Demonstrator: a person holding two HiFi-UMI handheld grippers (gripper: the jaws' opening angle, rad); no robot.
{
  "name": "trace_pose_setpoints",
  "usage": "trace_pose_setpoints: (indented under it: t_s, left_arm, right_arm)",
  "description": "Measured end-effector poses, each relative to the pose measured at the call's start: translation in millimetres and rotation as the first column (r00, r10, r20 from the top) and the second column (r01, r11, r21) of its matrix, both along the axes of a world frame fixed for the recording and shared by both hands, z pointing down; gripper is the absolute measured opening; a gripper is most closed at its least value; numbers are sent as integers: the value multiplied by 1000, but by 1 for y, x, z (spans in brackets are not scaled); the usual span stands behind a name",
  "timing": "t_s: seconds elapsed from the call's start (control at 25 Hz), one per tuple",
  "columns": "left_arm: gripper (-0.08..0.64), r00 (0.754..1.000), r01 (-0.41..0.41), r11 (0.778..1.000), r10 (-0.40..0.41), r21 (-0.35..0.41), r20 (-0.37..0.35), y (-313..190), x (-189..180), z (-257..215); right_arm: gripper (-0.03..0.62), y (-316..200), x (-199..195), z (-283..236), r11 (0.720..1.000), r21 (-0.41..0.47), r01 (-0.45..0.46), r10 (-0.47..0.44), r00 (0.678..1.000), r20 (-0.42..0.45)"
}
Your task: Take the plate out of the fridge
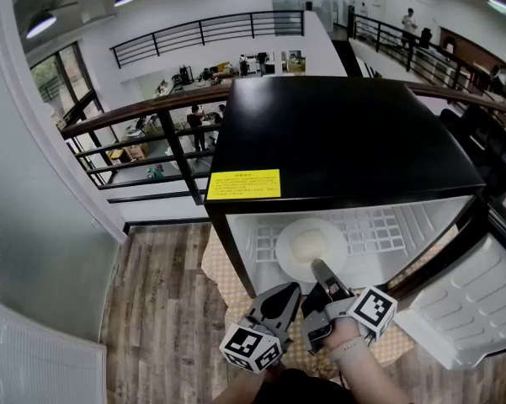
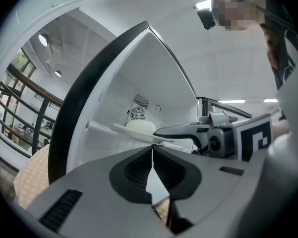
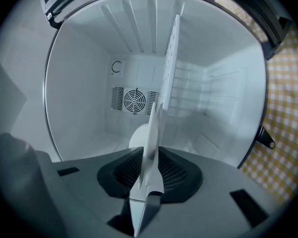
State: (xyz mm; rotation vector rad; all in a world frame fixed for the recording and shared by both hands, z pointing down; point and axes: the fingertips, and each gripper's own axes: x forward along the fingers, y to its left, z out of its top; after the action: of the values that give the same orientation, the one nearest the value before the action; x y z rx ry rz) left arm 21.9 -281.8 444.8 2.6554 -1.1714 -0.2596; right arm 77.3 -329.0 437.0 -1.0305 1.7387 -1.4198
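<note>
Left gripper, right gripper: grey shells, black ribbed fingers; white cubes with black square markers

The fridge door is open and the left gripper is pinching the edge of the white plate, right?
Not quite: it is the right gripper that pinches the plate by its edge. The right gripper view shows the rim between its jaws, while the left gripper is shut on nothing. The fridge door is open, as you said.
</note>
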Motion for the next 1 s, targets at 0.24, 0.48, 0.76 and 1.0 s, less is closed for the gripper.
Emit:
trace_pose_setpoints:
  t_s: [0.24, 0.48, 0.76, 1.0]
  left_arm:
    - [15, 1000, 2, 1000, -2, -5, 1, -1, -2, 2]
    - [15, 1000, 5, 1000, -5, -10, 0, -2, -2, 4]
    - [15, 1000, -5, 1000, 5, -13, 1, 2, 0, 4]
    - [15, 1000, -12, 1000, 12, -9, 1, 5, 1, 3]
  right_arm:
    - [77, -3, -1, 2, 1000, -5, -6, 6, 1000, 14]
    - [69, -4, 0, 3, 1000, -4, -12, 13, 999, 30]
    - [60, 1, 3, 1, 1000, -5, -28, 28, 996, 89]
    - [60, 5, 7, -3, 999, 23, -31, 29, 996, 82]
